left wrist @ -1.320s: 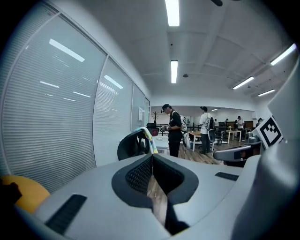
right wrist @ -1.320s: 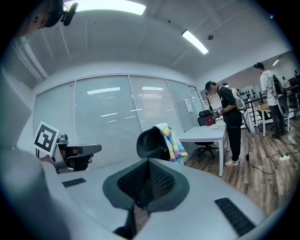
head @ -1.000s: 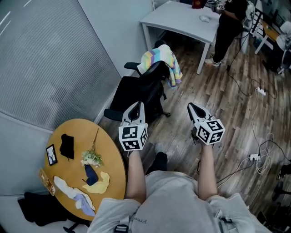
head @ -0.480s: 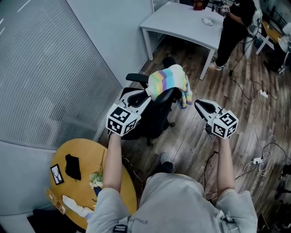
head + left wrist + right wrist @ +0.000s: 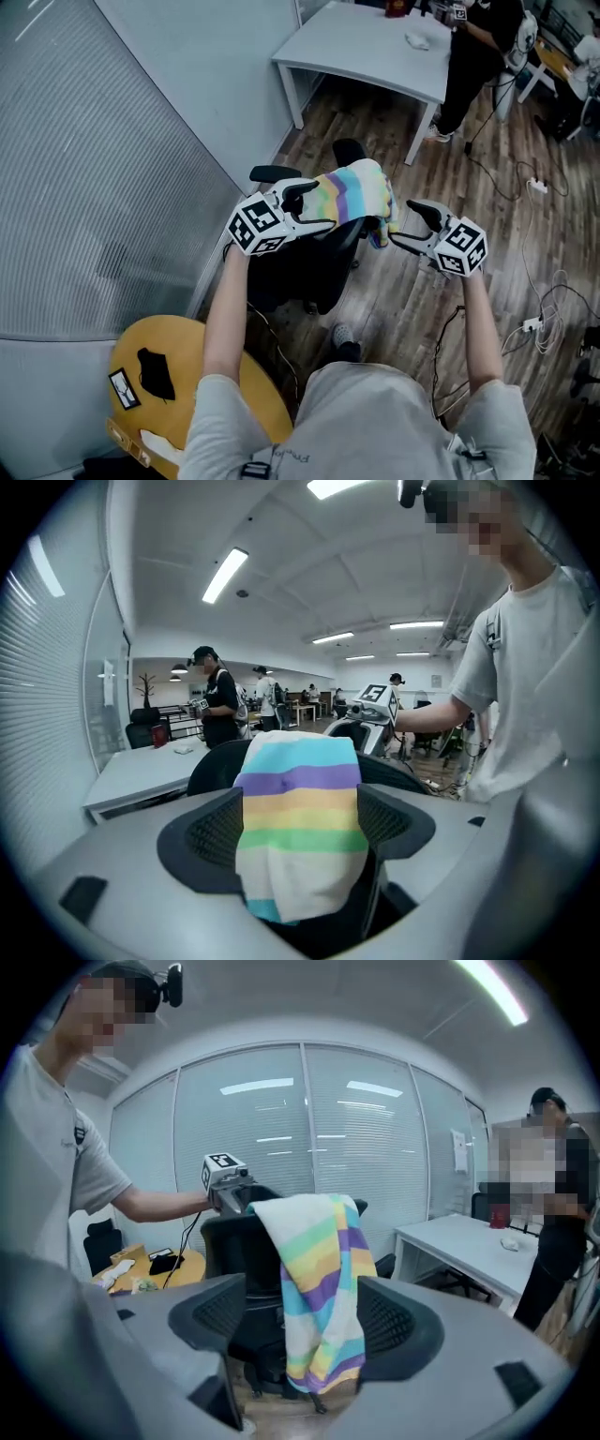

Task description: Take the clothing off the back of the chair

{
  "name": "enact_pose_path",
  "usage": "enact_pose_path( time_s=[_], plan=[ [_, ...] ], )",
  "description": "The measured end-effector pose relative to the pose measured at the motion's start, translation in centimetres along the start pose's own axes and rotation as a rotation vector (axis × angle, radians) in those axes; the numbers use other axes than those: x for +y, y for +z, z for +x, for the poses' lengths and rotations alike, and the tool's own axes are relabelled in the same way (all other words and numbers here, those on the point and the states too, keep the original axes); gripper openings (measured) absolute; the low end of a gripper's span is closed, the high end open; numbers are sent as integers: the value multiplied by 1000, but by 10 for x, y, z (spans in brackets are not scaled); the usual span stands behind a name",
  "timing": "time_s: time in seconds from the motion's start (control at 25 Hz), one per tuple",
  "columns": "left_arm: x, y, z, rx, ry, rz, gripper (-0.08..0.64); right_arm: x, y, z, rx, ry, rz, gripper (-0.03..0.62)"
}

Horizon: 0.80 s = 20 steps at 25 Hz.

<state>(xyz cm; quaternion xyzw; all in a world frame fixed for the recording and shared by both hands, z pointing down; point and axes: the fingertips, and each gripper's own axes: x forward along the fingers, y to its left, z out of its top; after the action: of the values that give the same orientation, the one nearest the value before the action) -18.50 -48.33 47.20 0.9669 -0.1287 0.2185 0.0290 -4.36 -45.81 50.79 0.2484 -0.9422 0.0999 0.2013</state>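
Note:
A pastel striped garment (image 5: 360,190) hangs over the top of a black office chair's back (image 5: 314,253). My left gripper (image 5: 315,207) is at the garment's left edge and my right gripper (image 5: 411,225) is just off its right edge. Both sets of jaws have just been opening and stand wide, pressing on nothing. In the left gripper view the garment (image 5: 300,808) fills the gap ahead of the left gripper (image 5: 302,832). In the right gripper view the garment (image 5: 321,1279) hangs ahead of the right gripper (image 5: 305,1321), with the chair back (image 5: 234,1241) behind.
A white desk (image 5: 375,47) stands beyond the chair with a person (image 5: 473,42) beside it. A round wooden table (image 5: 192,370) with a black item (image 5: 156,371) is at my near left. Slatted glass walling runs along the left. Cables (image 5: 536,323) lie on the floor at right.
Both grippers have moved forward to either side of the chair's top, and both have gone from shut to open. The left one has turned towards the garment.

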Motion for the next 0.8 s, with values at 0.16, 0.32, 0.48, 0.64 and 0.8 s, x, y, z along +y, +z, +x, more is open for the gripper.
enact_pose_path(
  time_s=[0.16, 0.32, 0.48, 0.64, 0.8],
  plan=[
    [8, -14, 17, 36, -137, 1, 391, -11, -12, 21, 54, 35, -8, 376],
    [10, -17, 28, 53, -236, 23, 391, -20, -22, 32, 87, 81, -9, 383],
    [20, -18, 38, 65, -281, 27, 402, -31, -29, 41, 110, 109, -31, 387],
    [26, -18, 46, 78, -336, 28, 403, -32, -28, 46, 102, 166, -8, 387],
    [25, -19, 50, 70, -409, -2, 402, -29, -33, 55, 103, 199, 9, 385]
  ],
)
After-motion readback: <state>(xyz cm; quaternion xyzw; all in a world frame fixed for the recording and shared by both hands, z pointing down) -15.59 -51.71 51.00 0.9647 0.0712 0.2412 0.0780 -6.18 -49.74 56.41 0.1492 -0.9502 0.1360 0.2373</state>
